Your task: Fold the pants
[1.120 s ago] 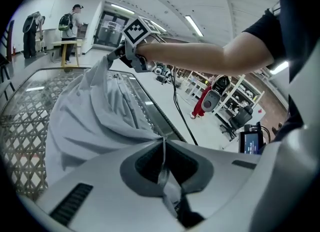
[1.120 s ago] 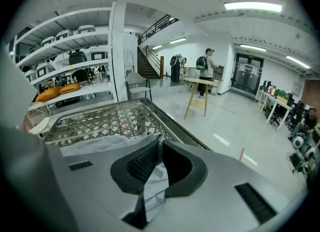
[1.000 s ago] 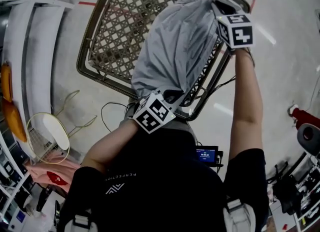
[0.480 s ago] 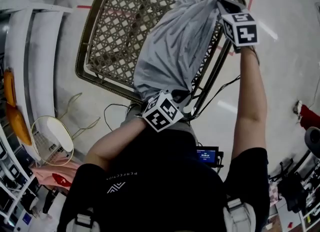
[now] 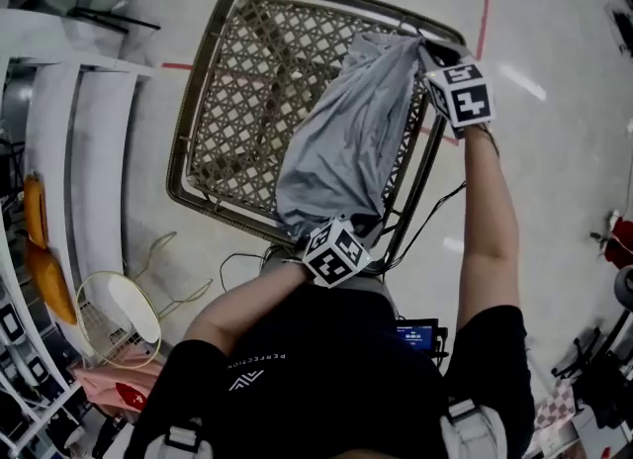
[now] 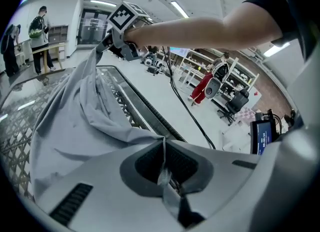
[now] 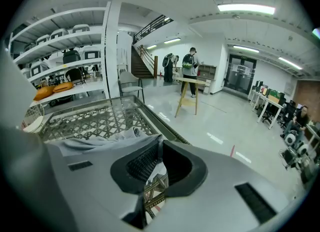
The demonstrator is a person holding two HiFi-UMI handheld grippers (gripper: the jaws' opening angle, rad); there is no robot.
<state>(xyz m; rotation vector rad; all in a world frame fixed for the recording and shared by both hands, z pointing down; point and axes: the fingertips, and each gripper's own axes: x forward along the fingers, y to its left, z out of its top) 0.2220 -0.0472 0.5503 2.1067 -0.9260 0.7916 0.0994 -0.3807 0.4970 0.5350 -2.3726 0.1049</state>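
Table (image 5: 200,81) left half: bare lattice, open to pass over.
Table right half: grey pants (image 5: 341,150) in the way (stretched from near edge to far right corner).
Left: white shelving (image 5: 94,170) close by.
Right: open floor (image 5: 564,150), one cable (image 5: 435,212) near.

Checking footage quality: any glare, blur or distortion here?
Head view: sharp, lamp streaks glare on the floor. Left gripper view: fisheye with black corners, pants sharp. Right gripper view: same fisheye, ceiling lamp blown out.
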